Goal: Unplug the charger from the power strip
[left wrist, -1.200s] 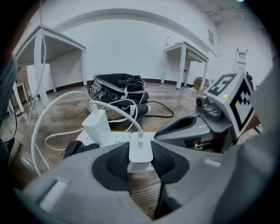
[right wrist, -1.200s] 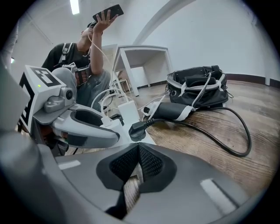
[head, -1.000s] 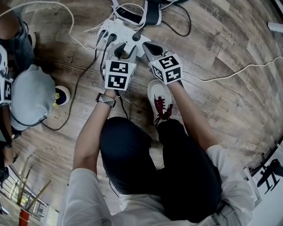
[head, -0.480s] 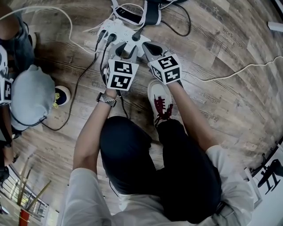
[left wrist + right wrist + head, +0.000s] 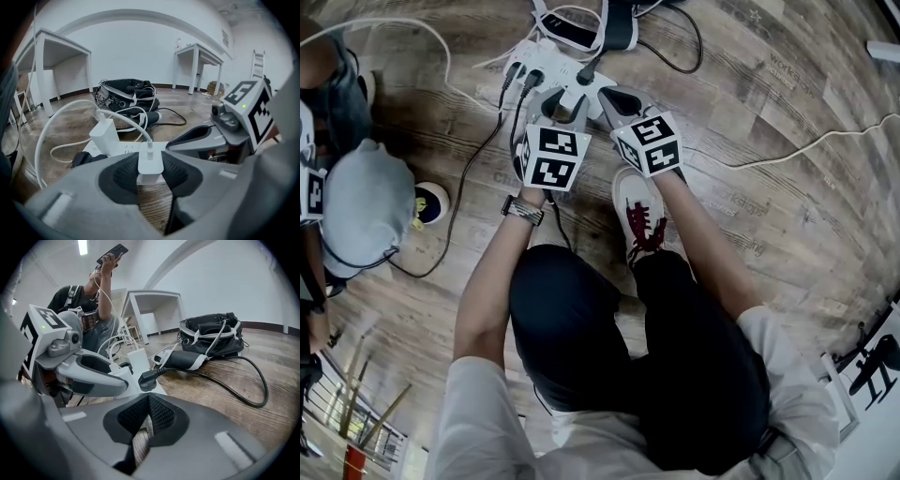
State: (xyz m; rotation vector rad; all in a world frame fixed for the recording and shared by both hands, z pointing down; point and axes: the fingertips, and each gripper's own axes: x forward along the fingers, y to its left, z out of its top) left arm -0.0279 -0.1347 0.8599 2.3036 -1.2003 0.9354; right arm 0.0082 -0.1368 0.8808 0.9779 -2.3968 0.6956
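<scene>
Both forearms reach forward and down toward the floor (image 5: 769, 122), side by side, with a watch (image 5: 523, 212) on the left wrist. The left hand-held gripper (image 5: 150, 165) tilts downward. Its jaws are partly closed and clamp the white charger (image 5: 150, 159), which stands between its pads on the near end of the power strip (image 5: 123, 148). Just to its right, the right hand-held gripper (image 5: 148, 401) has its jaws pressed together with nothing in them, its tips just short of the strip. Beyond those tips sits a black plug (image 5: 147, 379), and farther off a black bag (image 5: 211, 336).
</scene>
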